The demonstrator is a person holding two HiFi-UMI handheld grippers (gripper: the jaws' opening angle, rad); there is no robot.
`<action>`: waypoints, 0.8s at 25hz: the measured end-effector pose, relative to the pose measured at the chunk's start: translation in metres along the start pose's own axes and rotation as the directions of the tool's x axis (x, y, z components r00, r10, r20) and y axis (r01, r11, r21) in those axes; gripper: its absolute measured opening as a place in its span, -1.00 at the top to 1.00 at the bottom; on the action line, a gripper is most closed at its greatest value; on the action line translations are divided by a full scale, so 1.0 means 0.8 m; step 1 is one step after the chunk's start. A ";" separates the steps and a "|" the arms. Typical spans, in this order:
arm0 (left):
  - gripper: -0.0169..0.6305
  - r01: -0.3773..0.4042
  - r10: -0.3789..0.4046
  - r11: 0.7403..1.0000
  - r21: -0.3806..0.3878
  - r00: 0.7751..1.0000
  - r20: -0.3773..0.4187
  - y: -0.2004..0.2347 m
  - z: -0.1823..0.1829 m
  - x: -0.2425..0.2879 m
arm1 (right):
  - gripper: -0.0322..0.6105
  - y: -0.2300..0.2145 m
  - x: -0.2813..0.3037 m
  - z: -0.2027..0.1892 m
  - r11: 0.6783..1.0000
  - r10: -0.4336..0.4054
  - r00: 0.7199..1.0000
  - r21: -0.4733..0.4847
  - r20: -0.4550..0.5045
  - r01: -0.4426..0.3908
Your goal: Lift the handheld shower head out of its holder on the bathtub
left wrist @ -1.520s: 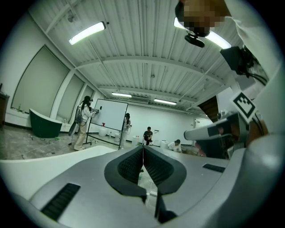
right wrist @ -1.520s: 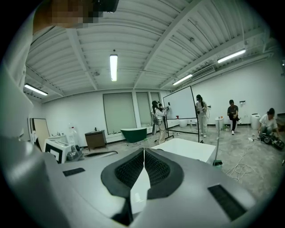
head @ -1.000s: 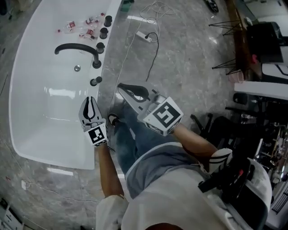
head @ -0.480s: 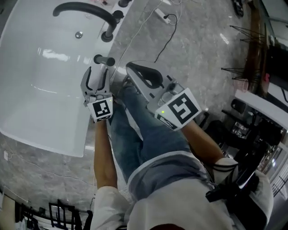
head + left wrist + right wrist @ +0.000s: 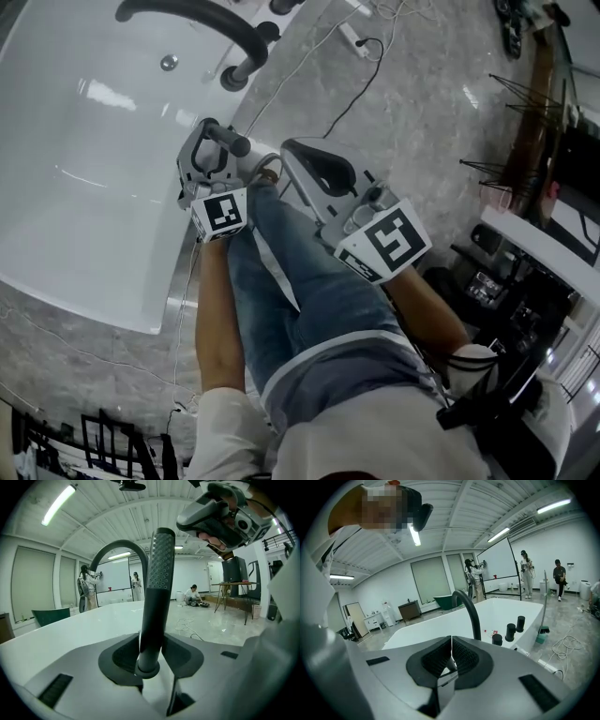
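The handheld shower head (image 5: 228, 141) is a dark grey stick standing in its holder on the rim of the white bathtub (image 5: 84, 187). In the left gripper view its dotted handle (image 5: 157, 597) rises upright between the two pads. My left gripper (image 5: 214, 148) (image 5: 149, 656) straddles that handle near its base, and its jaws are closing, with slim gaps still showing beside the handle. My right gripper (image 5: 292, 150) (image 5: 451, 656) hovers just right of it over the rim, shut with nothing between its pads.
A curved black faucet spout (image 5: 197, 19) (image 5: 471, 611) arches over the tub behind the shower head. Black knobs (image 5: 511, 631) stand further along the rim. A power strip and cables (image 5: 356, 37) lie on the marble floor. The person's jeans-clad leg (image 5: 291, 281) is below the grippers.
Both grippers came down and forward to the tub rim. The left jaws, shut a second ago, opened and now straddle the shower handle. The right gripper stayed shut.
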State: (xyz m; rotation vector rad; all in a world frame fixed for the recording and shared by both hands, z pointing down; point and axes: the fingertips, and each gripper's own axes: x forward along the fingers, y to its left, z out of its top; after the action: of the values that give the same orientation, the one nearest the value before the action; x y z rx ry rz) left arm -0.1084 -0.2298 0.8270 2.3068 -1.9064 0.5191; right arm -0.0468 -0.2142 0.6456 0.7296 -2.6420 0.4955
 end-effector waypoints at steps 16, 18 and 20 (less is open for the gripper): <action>0.49 -0.037 0.040 0.998 -0.056 0.997 0.059 0.019 0.078 -0.045 | 0.84 0.027 -0.004 0.013 0.987 -0.054 0.995 -0.143 0.090 0.066; 0.49 -0.028 0.033 0.998 -0.055 0.996 0.085 0.022 0.101 -0.059 | 0.84 0.033 -0.003 0.012 0.989 -0.074 0.992 -0.121 0.099 0.086; 0.49 -0.016 0.022 0.998 -0.056 0.994 0.108 0.025 0.126 -0.073 | 0.84 0.036 -0.003 0.018 0.986 -0.099 0.989 -0.121 0.113 0.113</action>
State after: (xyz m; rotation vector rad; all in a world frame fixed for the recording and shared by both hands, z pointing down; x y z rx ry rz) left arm -0.1174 -0.2092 0.7109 2.3296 -1.9649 0.3449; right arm -0.0641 -0.1960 0.6253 0.8729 -2.6849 0.2627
